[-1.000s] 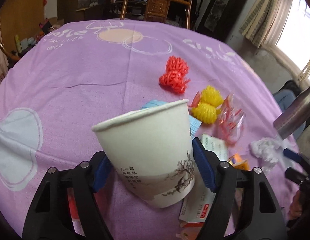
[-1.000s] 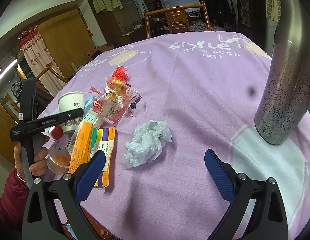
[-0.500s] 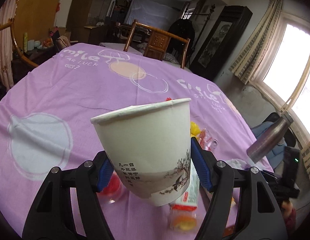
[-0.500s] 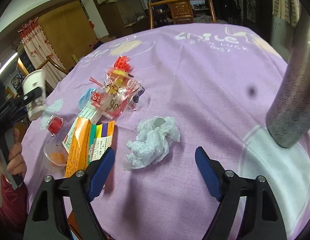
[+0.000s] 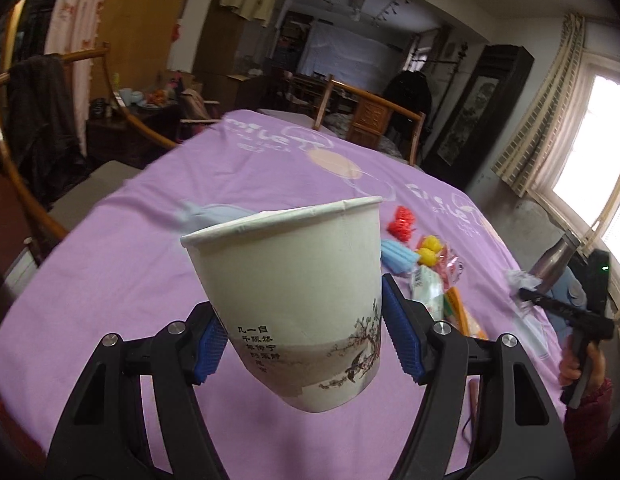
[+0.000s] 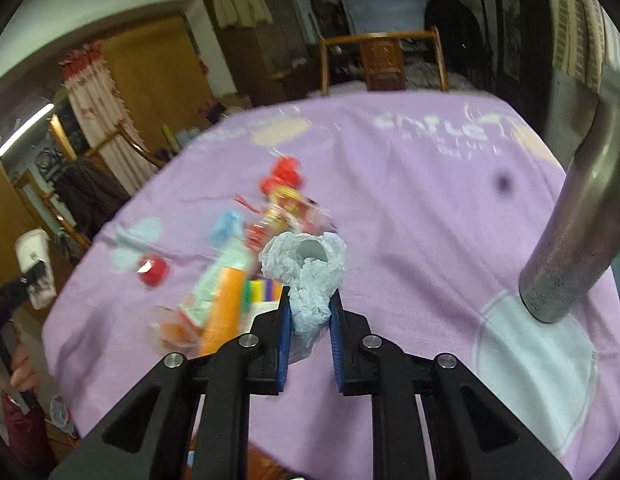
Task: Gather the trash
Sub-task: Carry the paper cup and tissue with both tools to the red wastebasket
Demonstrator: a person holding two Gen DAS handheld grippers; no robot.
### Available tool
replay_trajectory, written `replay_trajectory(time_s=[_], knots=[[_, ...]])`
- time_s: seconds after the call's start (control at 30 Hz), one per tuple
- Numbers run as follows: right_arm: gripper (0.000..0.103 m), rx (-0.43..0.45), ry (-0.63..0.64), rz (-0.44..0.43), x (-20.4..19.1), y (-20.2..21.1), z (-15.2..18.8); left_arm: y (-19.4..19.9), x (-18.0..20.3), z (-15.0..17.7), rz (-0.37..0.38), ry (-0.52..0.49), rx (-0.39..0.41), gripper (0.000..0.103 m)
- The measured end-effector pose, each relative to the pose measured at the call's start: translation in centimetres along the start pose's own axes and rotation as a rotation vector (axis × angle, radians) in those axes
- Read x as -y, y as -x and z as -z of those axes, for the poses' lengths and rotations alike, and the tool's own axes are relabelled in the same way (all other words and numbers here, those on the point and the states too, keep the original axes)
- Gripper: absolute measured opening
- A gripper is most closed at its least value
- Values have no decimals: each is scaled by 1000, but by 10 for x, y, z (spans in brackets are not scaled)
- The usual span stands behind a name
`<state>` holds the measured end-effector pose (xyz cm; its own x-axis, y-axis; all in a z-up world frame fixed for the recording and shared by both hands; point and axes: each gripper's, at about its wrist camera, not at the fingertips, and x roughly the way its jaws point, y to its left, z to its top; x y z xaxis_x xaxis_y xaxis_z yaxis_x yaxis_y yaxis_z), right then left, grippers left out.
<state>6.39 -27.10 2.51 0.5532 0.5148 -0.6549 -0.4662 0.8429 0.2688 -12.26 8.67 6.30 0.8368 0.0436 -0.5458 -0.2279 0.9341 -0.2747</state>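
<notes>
One paper cup (image 5: 293, 280), one crumpled tissue (image 6: 310, 272), one flask (image 6: 582, 208).

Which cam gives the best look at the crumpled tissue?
Right wrist. The crumpled tissue sits centre frame, sharp, between the right gripper's blue pads as its jaws close on it. In the left wrist view the tissue is only a small, blurred white scrap far right, beside the paper cup that fills the frame.
</notes>
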Motion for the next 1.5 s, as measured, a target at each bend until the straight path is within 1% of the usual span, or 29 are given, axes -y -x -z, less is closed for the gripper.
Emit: replay_trajectory(time_s=[0.07,0.17,0.37,0.57,0.8,0.87,0.93,1.0,1.07,1.17,1.33,1.5], knots=[[18,23,16,-23,-13,12,2,18,-18,9,-41,21,16,68],[18,35,46,-72,-36,23,8,42,-46,25,-95,64,26,68],[18,43,103,-174,-85,33,13,87,-106,64,-217,164,25,68],[18,17,163,-256,-143,32,25,134,-167,100,-328,252,26,68],[18,-29,240,-344,-215,20,35,170,-237,134,-454,348,31,68],[18,-42,262,-363,-236,18,39,179,-261,147,-467,395,25,69],[18,-59,287,-382,-256,14,42,183,-282,162,-487,440,2,70],[18,-81,317,-399,-278,12,47,186,-302,176,-541,476,-32,79],[18,-101,346,-416,-301,10,52,190,-314,187,-555,510,-38,89],[18,-138,394,-454,-337,6,62,197,-323,197,-559,532,-31,91],[18,-227,490,-532,-403,-8,89,220,-336,205,-632,541,6,92],[18,-350,605,-617,-472,-29,128,240,-349,215,-711,590,35,95]])
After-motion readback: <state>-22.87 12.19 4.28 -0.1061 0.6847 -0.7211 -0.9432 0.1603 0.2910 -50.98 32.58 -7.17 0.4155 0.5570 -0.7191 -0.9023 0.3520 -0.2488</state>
